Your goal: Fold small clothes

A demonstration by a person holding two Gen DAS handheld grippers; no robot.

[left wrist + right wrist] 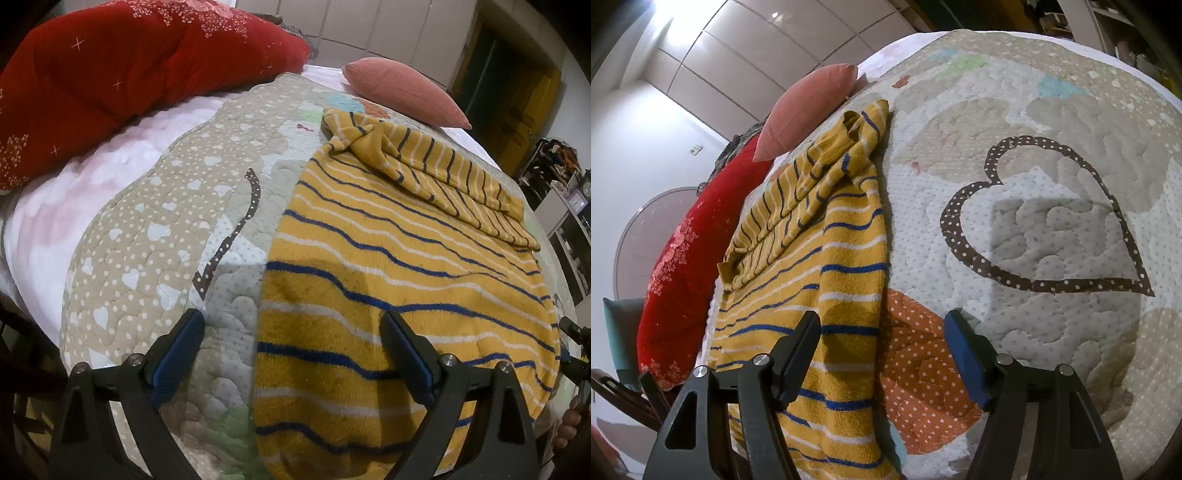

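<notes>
A small yellow sweater with blue and white stripes [388, 280] lies flat on a quilted bed cover [155, 236]. One sleeve [436, 173] is folded across its far part. My left gripper [291, 339] is open, straddling the sweater's left edge near the hem, with nothing pinched. In the right wrist view the same sweater [827, 295] lies at the left, its sleeve [798, 199] bunched on top. My right gripper [882, 339] is open over the sweater's right edge, one finger above the knit and the other above the quilt [1052, 240].
A red quilted blanket [122, 70] lies at the far left and a pink pillow [402, 92] at the head of the bed. Shelves with clutter [561, 192] stand to the right. A brown dotted heart shape [1045, 218] is sewn into the quilt.
</notes>
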